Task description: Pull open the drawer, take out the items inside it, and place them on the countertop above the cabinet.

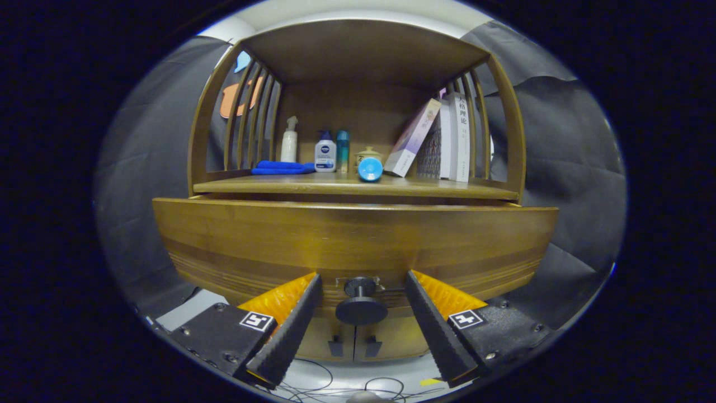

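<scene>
1. Now the tool (361, 313) stands wide, its fingers flanking the knob (361, 305) at the lower edge of the drawer (352, 240) front, not pressing it.
2. Close squarely on the knob's stem.
3. Pull straight, level.
4. Drawer contents hidden; worktop (347, 184) above carries bottles, books.

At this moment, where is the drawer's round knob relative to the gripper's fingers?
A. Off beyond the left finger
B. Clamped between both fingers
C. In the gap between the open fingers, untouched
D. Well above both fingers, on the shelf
C: the knob sits in the gap of the gripper, whose fingers stand spread on either side without touching it, with the drawer front just behind.
</scene>
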Demonstrator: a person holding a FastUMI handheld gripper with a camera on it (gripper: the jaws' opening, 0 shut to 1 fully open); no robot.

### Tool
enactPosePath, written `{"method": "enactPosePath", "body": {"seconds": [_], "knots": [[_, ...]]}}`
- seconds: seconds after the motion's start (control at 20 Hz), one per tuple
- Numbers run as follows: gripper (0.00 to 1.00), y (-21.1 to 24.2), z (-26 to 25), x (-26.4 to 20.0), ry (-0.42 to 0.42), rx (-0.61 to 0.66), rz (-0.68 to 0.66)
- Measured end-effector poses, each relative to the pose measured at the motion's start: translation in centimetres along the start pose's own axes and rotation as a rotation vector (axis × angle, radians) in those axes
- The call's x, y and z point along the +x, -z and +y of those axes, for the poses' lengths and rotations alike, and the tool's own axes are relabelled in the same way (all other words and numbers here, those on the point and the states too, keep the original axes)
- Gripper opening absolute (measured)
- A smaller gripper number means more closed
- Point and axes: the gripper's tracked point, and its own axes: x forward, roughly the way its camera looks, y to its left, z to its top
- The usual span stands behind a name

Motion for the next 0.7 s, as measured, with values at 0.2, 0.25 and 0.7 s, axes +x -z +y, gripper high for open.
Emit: {"method": "enactPosePath", "body": {"seconds": [0.2,0.25,0.7], "knots": [[0.99,-0.8,0.4,2.0,-0.012,0.04,0.021],[0.99,-1.0,0.4,2.4,-0.01,0.026,0.022],[0.99,-1.2,0.8,5.9,0.001,0.005,0.061]]}}
